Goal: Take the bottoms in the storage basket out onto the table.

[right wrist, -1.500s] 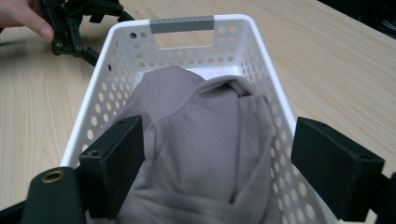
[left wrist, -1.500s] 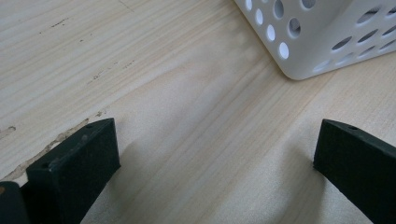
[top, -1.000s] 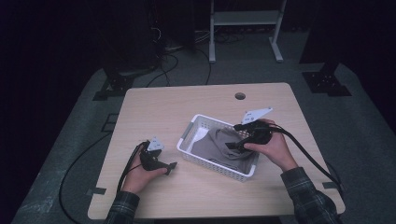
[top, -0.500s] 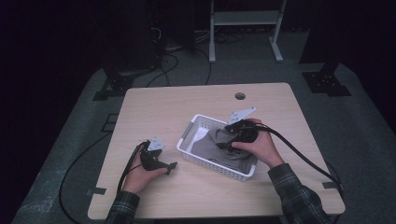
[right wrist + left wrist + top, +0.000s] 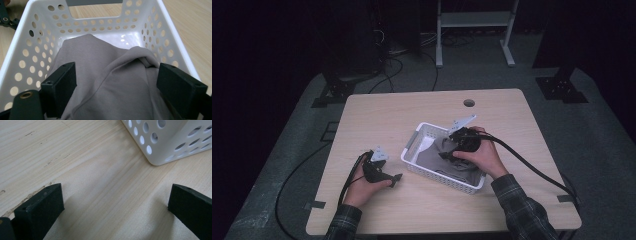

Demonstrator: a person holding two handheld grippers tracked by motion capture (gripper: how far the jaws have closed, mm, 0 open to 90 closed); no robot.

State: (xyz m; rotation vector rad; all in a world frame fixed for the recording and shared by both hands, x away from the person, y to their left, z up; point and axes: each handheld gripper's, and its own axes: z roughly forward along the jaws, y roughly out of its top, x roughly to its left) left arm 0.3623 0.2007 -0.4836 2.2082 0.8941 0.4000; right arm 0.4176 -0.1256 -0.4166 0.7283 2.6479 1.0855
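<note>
A white perforated basket (image 5: pixel 412 150) sits near the middle of the wooden table (image 5: pixel 392 115), and a crumpled grey cloth (image 5: pixel 443 162) lies inside it. My right gripper (image 5: pixel 447 155) reaches down into the basket. In the right gripper view it (image 5: pixel 117 75) is open, with the cloth (image 5: pixel 105 60) bunched between the two jaws and the basket wall (image 5: pixel 100 27) just beyond. My left gripper (image 5: pixel 395 179) rests on the table left of the basket. Through its own camera it (image 5: pixel 116 195) stands open over bare wood, a basket corner (image 5: pixel 160 147) just ahead.
The table has a round cable hole (image 5: pixel 469 103) near its far edge. Cables trail from both grippers off the table's sides. A white metal stand (image 5: pixel 472 30) and dark equipment stand on the floor beyond.
My right gripper has moved left and down from the basket's far right rim into the basket, over the cloth. The left gripper has stayed put.
</note>
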